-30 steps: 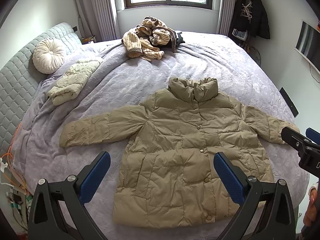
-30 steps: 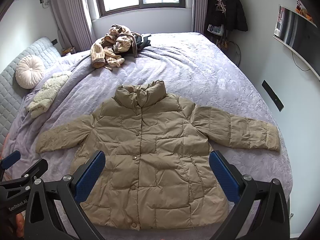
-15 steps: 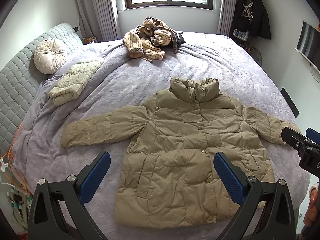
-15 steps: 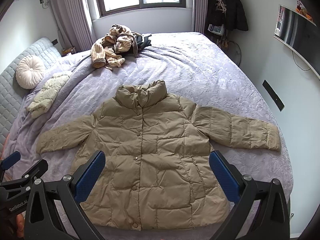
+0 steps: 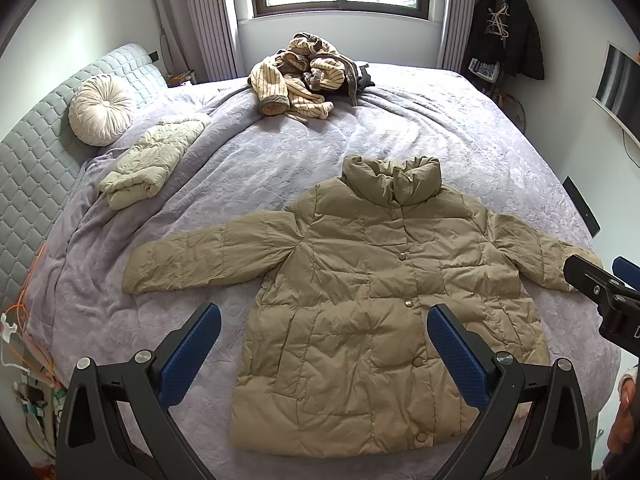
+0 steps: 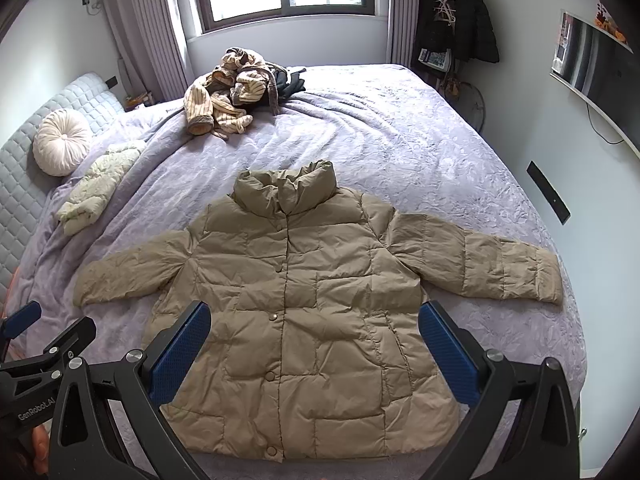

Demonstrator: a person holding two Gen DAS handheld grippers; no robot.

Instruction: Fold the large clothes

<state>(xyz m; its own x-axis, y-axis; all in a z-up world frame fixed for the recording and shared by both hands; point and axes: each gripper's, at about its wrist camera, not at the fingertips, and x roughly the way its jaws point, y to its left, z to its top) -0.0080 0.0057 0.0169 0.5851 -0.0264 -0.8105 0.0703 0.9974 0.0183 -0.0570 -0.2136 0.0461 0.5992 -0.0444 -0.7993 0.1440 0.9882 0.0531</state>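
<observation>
A large khaki puffer jacket [image 5: 372, 292] [image 6: 304, 304] lies flat and face up on the purple bed [image 5: 256, 168], buttoned, collar away from me, both sleeves spread sideways. My left gripper [image 5: 324, 344] hovers open above the jacket's lower left part, holding nothing. My right gripper [image 6: 314, 344] hangs open above the jacket's lower front, also holding nothing. Each gripper shows at the edge of the other's view: the right gripper [image 5: 604, 292] by the right cuff, the left gripper [image 6: 44, 340] near the left cuff.
A folded cream quilted garment [image 5: 150, 164] lies near a round pillow [image 5: 100, 110] at the padded headboard. A heap of striped and dark clothes [image 5: 304, 74] sits at the far side under the window. Dark coats [image 6: 452, 16] hang on the far right; cables [image 5: 20, 340] trail at left.
Both views have shifted very slightly; the jacket sits a touch lower and rightward in the left wrist view. Both grippers stay open and the jacket has not moved on the bed.
</observation>
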